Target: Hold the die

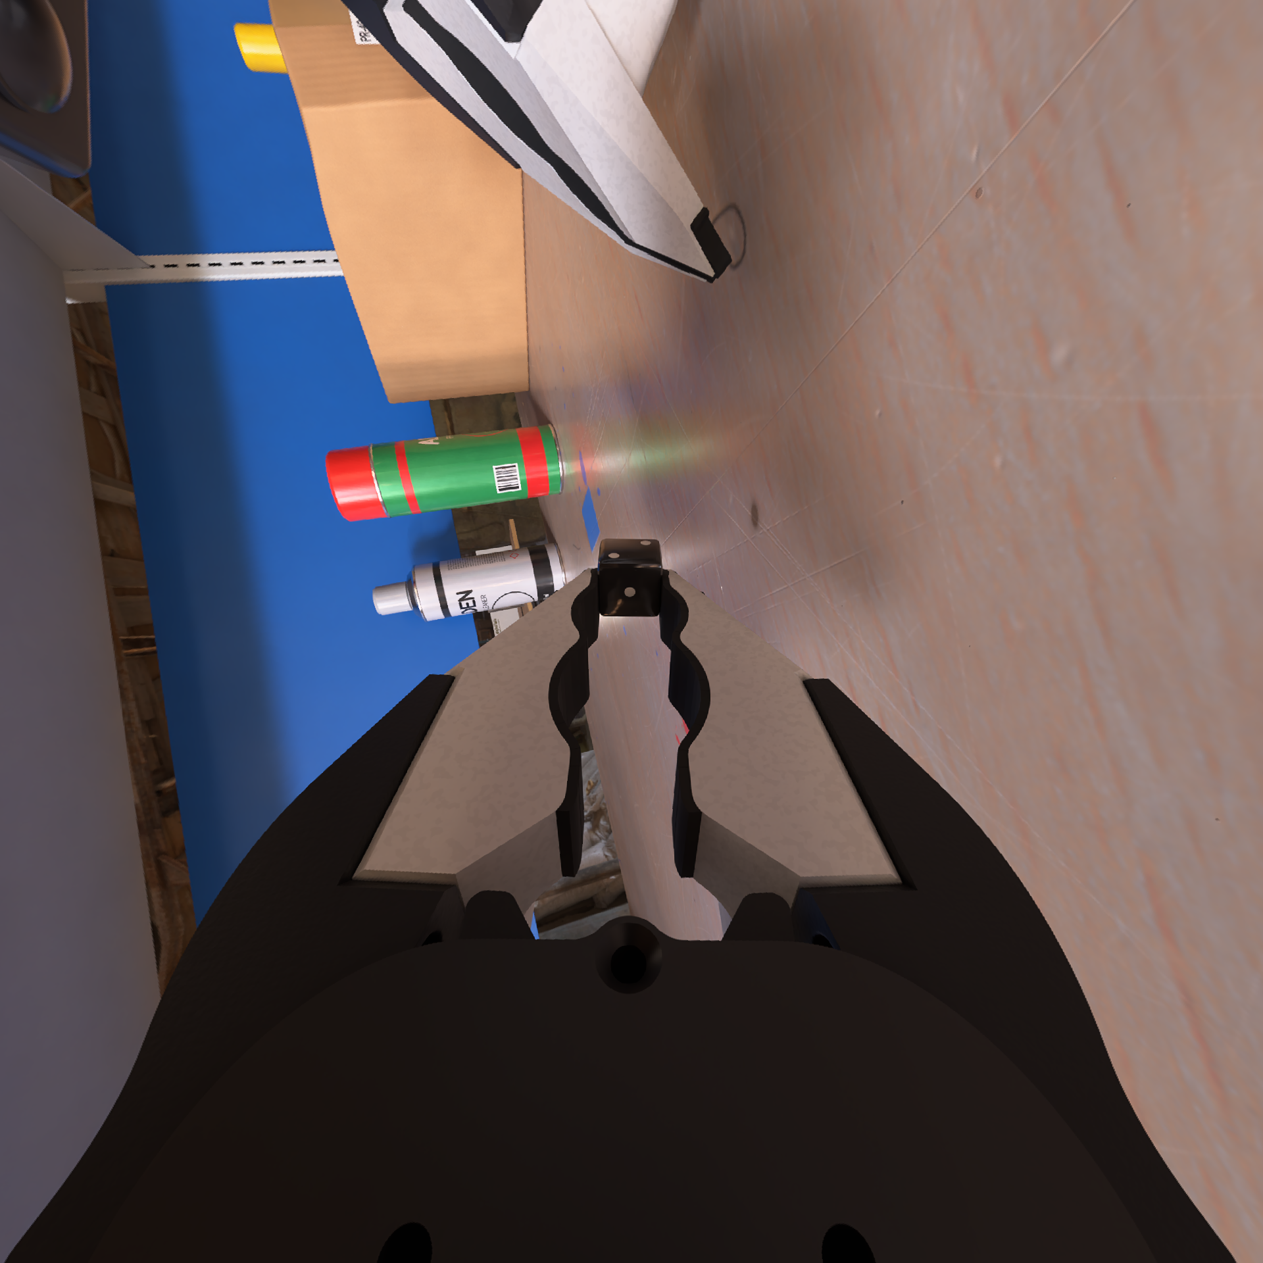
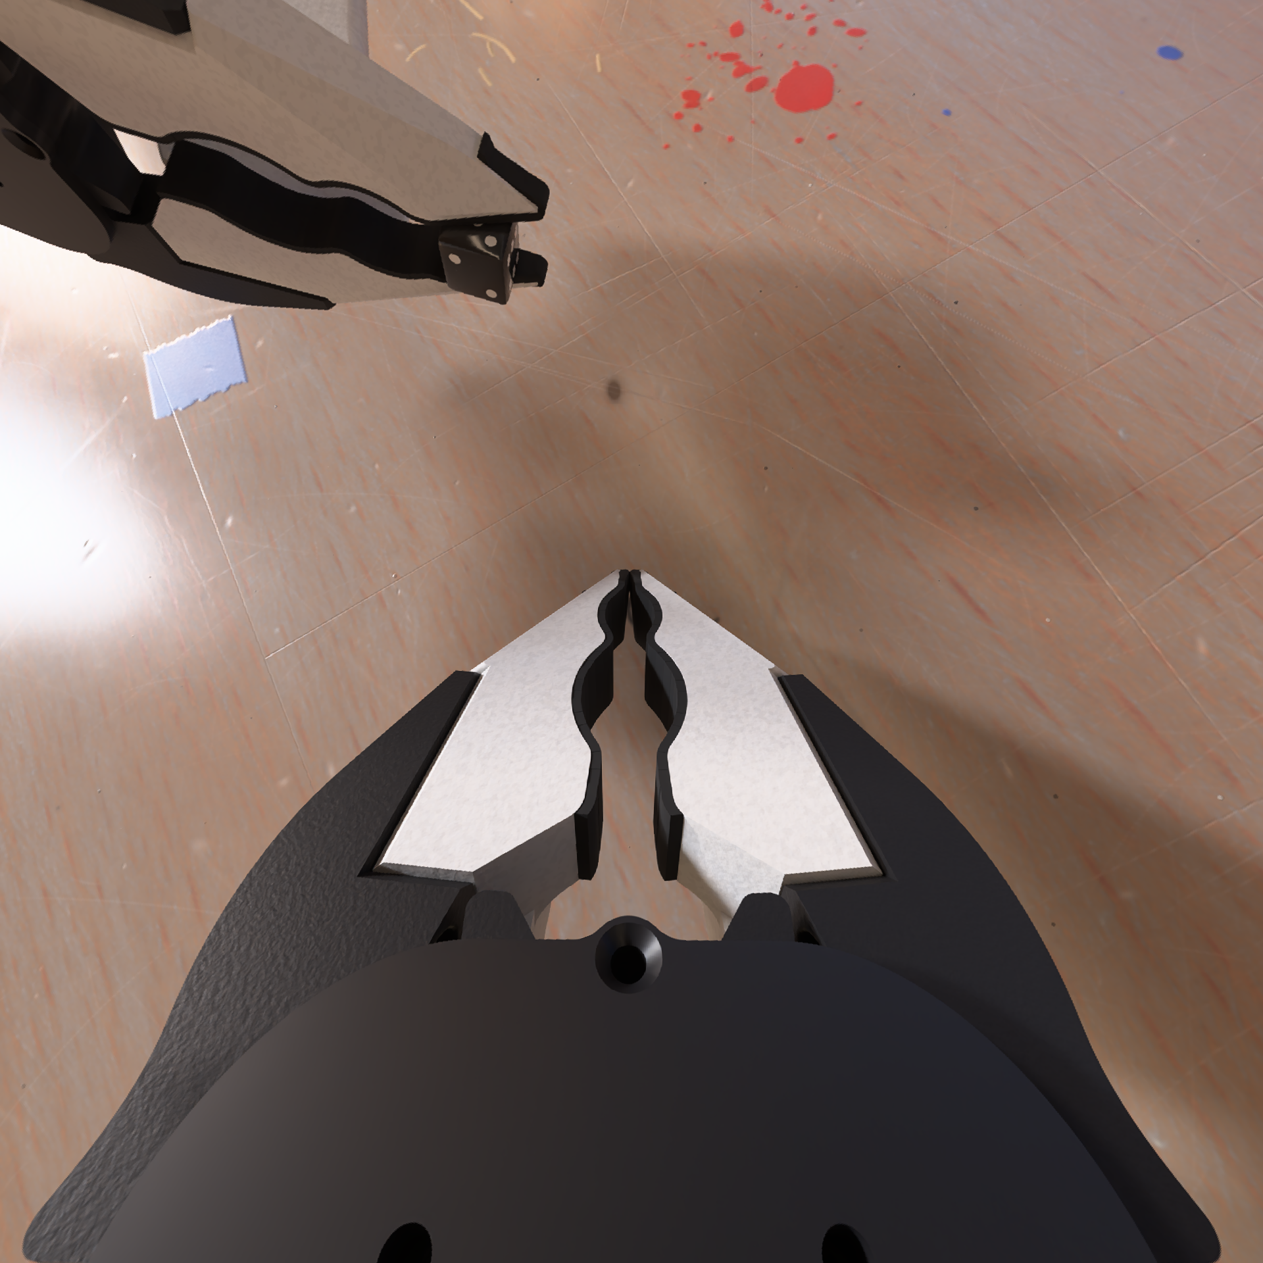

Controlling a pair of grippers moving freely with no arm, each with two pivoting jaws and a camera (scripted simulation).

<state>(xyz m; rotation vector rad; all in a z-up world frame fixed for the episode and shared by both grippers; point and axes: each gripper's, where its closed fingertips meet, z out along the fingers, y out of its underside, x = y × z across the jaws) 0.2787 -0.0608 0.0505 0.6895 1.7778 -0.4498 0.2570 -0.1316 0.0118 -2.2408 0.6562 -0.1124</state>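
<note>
A black die with white pips is clamped between the tips of my left gripper, held above the wooden table. The view is rolled sideways, with the table on the right. The same die shows in the right wrist view at the upper left, pinched in the left gripper above the table. My right gripper is shut and empty, pointing down at the table. It also shows in the left wrist view at the top, apart from the die.
A green and red spray can, a white spray bottle and a cardboard box stand at the table's far edge before a blue wall. Red paint spatter and a piece of blue tape mark the table.
</note>
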